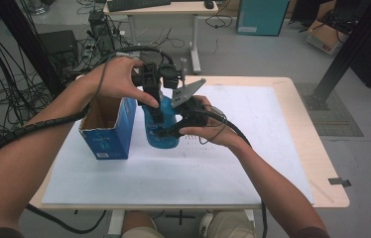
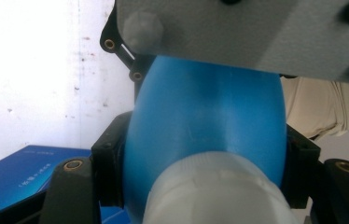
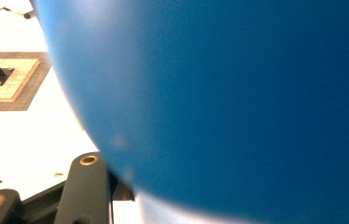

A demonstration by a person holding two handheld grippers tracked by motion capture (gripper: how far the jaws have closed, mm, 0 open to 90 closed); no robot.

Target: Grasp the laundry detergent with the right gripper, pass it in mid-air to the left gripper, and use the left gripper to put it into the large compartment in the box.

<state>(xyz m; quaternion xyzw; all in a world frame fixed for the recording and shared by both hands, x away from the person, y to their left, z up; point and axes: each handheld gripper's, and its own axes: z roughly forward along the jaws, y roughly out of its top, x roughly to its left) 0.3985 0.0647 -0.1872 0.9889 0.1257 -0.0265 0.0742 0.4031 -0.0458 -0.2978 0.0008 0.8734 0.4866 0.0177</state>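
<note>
A blue bottle stands upright on the white sheet near the table's middle. My left gripper comes down on it from above. In the left gripper view its black jaws press both sides of the bottle just below the white cap. My right gripper reaches in from the right, low on the bottle's body, and is shut on it. The right gripper view sits so close that the blue wall hides most of it, with one black finger beside it.
An open blue carton stands right beside the bottle on its left, also seen in the left gripper view. The wooden table's edge frames the sheet. Cables, a desk and boxes lie on the floor beyond.
</note>
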